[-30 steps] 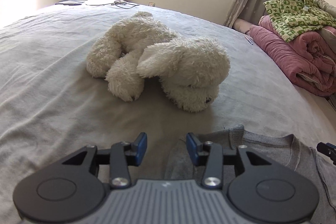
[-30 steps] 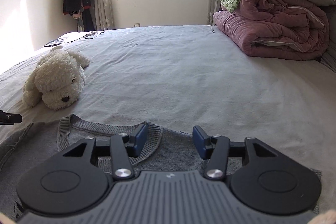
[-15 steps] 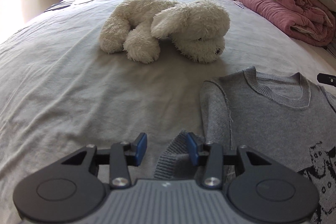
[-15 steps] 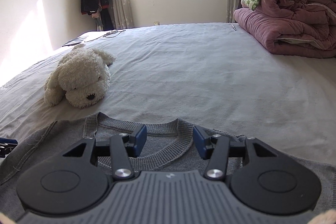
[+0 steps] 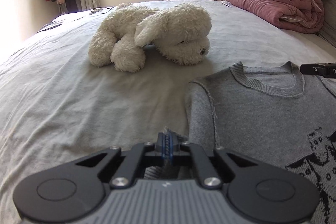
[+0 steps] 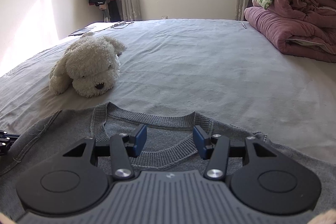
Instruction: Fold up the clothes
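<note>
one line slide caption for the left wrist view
Left gripper shut on a grey sweater cuff, white plush dog beyond on the bed.

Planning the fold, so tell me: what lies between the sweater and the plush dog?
Only bare grey bedsheet between the sweater and the dog, in both wrist views.

sweater [image 5: 262,110] on bed [image 5: 63,87] | plush dog [image 5: 155,35] behind-left | quilts [image 5: 279,7] far right
</note>
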A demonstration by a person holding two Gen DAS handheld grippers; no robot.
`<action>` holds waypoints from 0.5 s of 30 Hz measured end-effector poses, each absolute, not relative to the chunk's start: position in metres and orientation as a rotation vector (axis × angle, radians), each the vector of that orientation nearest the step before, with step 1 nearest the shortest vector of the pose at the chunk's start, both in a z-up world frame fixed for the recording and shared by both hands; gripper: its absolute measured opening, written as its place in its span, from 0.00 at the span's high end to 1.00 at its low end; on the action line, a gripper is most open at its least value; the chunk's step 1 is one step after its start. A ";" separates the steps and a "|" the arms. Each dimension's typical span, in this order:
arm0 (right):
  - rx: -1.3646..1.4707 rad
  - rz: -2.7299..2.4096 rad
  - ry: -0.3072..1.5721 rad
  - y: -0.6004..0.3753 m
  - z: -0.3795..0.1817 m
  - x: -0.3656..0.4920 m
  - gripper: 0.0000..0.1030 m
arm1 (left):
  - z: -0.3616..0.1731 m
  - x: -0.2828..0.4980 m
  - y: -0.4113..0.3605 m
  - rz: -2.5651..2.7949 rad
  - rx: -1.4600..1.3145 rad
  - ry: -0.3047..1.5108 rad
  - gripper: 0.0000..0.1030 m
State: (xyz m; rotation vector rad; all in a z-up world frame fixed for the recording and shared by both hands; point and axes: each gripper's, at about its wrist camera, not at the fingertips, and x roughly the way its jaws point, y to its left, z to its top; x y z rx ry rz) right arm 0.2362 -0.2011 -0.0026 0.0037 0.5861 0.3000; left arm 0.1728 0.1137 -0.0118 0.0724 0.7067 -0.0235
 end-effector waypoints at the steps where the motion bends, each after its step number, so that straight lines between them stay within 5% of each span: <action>1: 0.002 0.300 0.586 -0.201 -0.003 0.236 0.49 | -0.007 0.170 0.116 0.009 0.068 0.685 0.96; 15: -0.012 0.296 0.595 -0.196 -0.009 0.238 0.49 | -0.004 0.155 0.170 0.323 -0.089 0.575 0.91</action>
